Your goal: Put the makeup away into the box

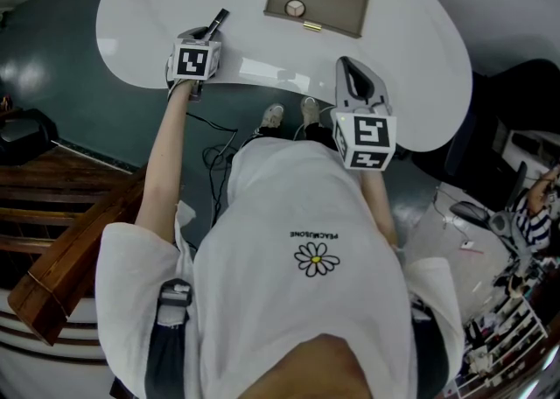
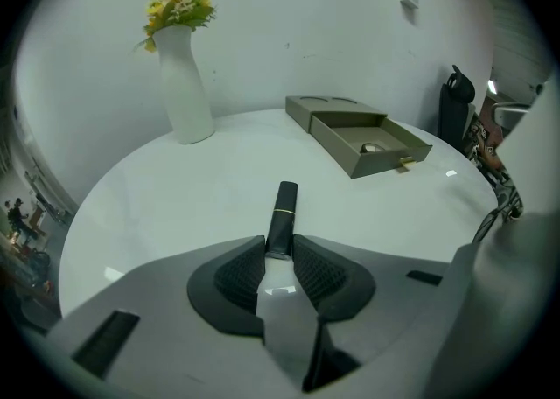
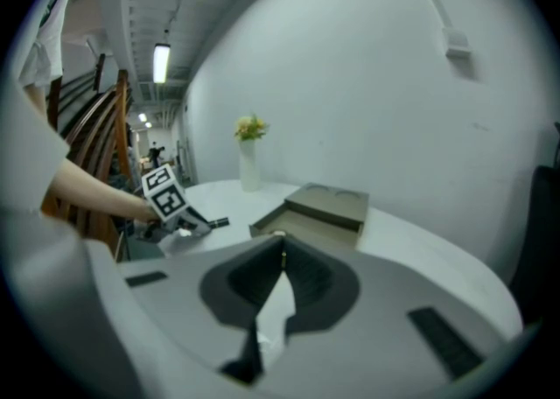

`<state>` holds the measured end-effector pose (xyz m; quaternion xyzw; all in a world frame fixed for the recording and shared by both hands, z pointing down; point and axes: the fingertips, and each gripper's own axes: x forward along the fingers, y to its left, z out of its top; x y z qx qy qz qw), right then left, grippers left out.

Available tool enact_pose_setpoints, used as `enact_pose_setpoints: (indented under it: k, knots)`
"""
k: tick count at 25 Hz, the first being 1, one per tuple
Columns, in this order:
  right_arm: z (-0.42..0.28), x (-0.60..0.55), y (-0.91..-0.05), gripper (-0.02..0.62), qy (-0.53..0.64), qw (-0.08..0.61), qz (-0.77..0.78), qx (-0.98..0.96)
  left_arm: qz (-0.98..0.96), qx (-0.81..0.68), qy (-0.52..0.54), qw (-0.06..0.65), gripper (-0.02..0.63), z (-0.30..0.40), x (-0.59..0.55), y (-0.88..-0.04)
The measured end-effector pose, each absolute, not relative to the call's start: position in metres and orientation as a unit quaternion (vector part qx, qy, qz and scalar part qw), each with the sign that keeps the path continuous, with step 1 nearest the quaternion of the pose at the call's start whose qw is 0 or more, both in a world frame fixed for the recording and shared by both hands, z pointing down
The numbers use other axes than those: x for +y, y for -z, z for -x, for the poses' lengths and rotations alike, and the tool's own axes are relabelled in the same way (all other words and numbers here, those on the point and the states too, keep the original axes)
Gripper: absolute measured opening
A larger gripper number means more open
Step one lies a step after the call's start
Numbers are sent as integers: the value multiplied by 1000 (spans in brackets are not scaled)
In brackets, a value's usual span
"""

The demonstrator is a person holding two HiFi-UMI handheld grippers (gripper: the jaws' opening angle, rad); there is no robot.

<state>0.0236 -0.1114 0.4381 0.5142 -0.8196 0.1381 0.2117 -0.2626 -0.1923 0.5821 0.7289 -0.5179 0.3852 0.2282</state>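
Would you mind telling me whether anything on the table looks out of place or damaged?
Nothing looks spilled or damaged. Only the black lipstick is outside the open box, its near end gripped between the left gripper's pads.

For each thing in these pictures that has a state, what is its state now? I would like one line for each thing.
left hand-held gripper: shut on the lipstick's near end
lipstick: capped, gripped at one end
right hand-held gripper: shut, nothing between its jaws
box: drawer pulled open, small round item inside
vase: upright, holding flowers
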Motion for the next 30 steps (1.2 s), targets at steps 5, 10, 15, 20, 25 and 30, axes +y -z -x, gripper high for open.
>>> enact_pose_setpoints:
  k: [5, 10, 15, 20, 25, 30]
  knots:
    - [-26, -112, -440, 29, -140, 212, -514, -819, -731, -509, -385, 243, 103, 261, -189, -588]
    - [-28, -114, -441, 29, -143, 209, -517, -818, -730, -516, -390, 222, 100, 257, -190, -582]
    - [-23, -114, -438, 29, -141, 206, -514, -821, -746, -525, -359, 199, 100, 244, -204, -553]
    - [-22, -114, -436, 29, -141, 206, -515, -820, -776, -531, -301, 161, 100, 218, -216, -498]
    - [-25, -115, -434, 29, -142, 202, -518, -819, -803, -528, -238, 144, 101, 177, -207, -457]
    - [-25, -115, -435, 29, -142, 200, -519, -819, -819, -527, -165, 154, 100, 145, -178, -429]
